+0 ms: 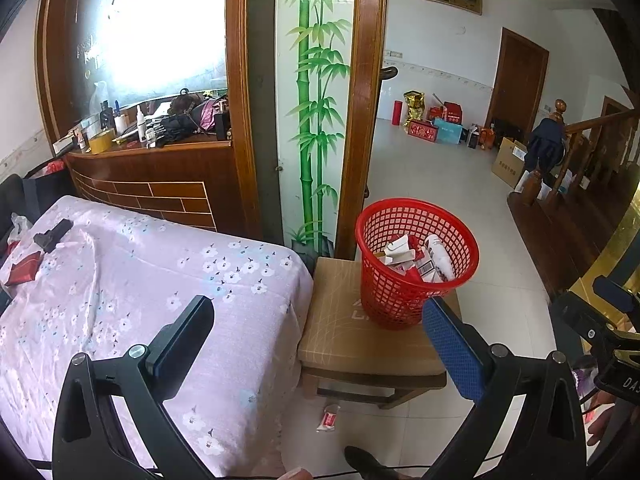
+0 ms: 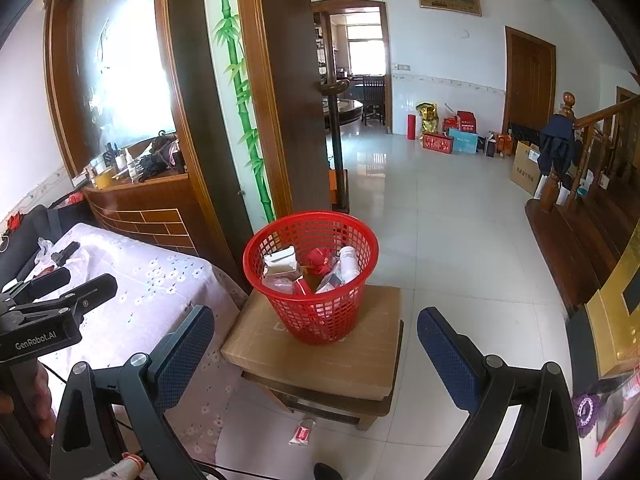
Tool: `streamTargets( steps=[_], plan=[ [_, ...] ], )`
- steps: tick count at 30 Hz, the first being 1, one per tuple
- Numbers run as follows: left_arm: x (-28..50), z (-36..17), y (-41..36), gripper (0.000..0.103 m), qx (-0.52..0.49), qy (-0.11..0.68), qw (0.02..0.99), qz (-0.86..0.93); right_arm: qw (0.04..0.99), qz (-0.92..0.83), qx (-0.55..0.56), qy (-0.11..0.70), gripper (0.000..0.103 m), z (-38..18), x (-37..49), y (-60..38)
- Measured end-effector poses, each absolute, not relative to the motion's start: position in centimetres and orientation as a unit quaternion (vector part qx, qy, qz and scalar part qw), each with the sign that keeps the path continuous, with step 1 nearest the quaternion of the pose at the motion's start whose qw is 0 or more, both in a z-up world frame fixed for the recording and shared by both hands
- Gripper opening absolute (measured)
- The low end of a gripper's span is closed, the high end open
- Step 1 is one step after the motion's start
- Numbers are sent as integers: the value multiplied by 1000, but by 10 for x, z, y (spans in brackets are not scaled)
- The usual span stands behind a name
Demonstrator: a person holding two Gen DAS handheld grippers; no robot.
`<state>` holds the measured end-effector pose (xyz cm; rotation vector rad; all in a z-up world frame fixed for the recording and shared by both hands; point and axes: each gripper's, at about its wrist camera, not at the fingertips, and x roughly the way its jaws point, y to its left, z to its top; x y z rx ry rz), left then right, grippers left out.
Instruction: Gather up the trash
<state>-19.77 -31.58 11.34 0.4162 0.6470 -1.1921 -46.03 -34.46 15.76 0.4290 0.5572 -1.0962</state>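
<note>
A red mesh trash basket point(image 1: 416, 264) point(image 2: 312, 280) stands on a low wooden stool point(image 1: 340, 340) point(image 2: 320, 360) and holds several wrappers and boxes. A small red-and-white wrapper point(image 1: 329, 418) point(image 2: 303, 433) lies on the floor tiles below the stool. A red packet point(image 1: 24, 268) and a black object point(image 1: 52, 234) lie on the flowered cloth. My left gripper point(image 1: 320, 308) is open and empty, held back from the stool. My right gripper point(image 2: 316, 320) is open and empty, facing the basket.
A table with a pink flowered cloth point(image 1: 140, 300) point(image 2: 152, 292) stands left of the stool. A wooden partition with a bamboo panel point(image 1: 316, 100) rises behind. A cluttered wooden counter point(image 1: 152, 132), boxes by the far wall point(image 2: 452, 136) and a staircase point(image 2: 580, 184) lie beyond.
</note>
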Motion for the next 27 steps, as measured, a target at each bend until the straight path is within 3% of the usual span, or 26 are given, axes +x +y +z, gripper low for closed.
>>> streamTargets(
  steps=[27],
  plan=[
    [-207,94,-381,103,225,318,762,-517,800,-481,214,288,103,142,-467,-423]
  ],
)
